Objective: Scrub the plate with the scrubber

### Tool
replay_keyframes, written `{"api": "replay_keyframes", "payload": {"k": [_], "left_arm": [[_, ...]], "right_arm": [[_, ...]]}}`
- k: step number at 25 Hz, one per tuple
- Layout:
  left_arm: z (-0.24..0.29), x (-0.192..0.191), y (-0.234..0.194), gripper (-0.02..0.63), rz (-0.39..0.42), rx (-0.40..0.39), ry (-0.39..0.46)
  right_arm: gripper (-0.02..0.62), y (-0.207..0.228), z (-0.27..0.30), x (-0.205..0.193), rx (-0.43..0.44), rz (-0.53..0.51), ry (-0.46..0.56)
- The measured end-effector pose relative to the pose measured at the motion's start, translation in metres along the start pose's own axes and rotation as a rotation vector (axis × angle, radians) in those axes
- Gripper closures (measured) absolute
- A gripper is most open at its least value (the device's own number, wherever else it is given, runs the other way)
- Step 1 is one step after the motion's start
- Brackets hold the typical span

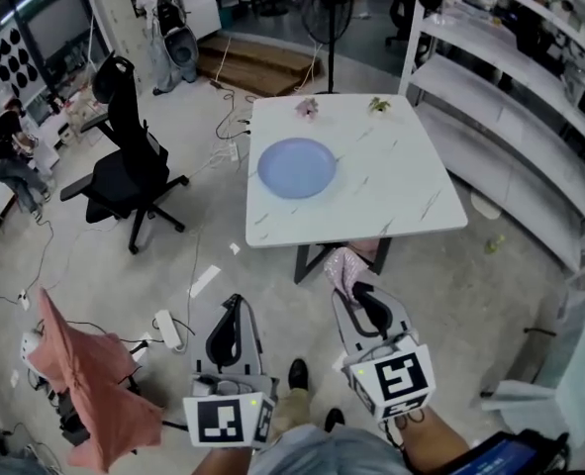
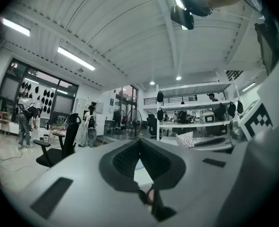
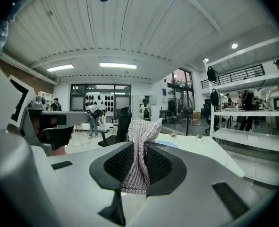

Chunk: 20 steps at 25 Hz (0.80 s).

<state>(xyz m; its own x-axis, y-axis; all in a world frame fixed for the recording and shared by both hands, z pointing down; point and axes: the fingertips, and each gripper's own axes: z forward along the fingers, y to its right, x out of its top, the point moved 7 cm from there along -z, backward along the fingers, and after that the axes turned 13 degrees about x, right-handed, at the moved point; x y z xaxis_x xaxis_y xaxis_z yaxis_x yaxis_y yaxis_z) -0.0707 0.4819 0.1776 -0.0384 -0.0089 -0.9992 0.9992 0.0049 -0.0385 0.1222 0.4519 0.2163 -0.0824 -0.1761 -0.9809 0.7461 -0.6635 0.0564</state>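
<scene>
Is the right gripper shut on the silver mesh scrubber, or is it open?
Shut on it: the right gripper pinches the silver mesh scrubber between its dark pads, and the mesh narrows there.

Grey grippers (image 1: 235,305) (image 1: 356,293), black jaws, marker cubes (image 1: 403,379)

Blue plate (image 1: 297,167) on white table (image 1: 411,206); right gripper (image 1: 357,291) seemingly grips scrubber (image 1: 343,266).

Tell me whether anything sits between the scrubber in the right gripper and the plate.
Nothing visible does. The right gripper holds the scrubber short of the table. The plate lies alone there, with bare tabletop on its near side. Two small things sit at the far edge, beyond the plate.
</scene>
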Motion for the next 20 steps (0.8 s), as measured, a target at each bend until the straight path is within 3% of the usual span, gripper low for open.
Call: {"api": "replay_keyframes", "payload": {"k": [12,20], "left_arm": [[0.122,0.032,-0.050,0.600,-0.020,-0.078,0.079],[0.165,0.006,-0.051,0.599,-0.036,-0.139,0.011]], "right_arm": [[0.506,0.036,0.108,0.056,-0.045,-0.072,0.065],[0.506,0.062,0.125,0.053,-0.110,-0.072,0.049]]}}
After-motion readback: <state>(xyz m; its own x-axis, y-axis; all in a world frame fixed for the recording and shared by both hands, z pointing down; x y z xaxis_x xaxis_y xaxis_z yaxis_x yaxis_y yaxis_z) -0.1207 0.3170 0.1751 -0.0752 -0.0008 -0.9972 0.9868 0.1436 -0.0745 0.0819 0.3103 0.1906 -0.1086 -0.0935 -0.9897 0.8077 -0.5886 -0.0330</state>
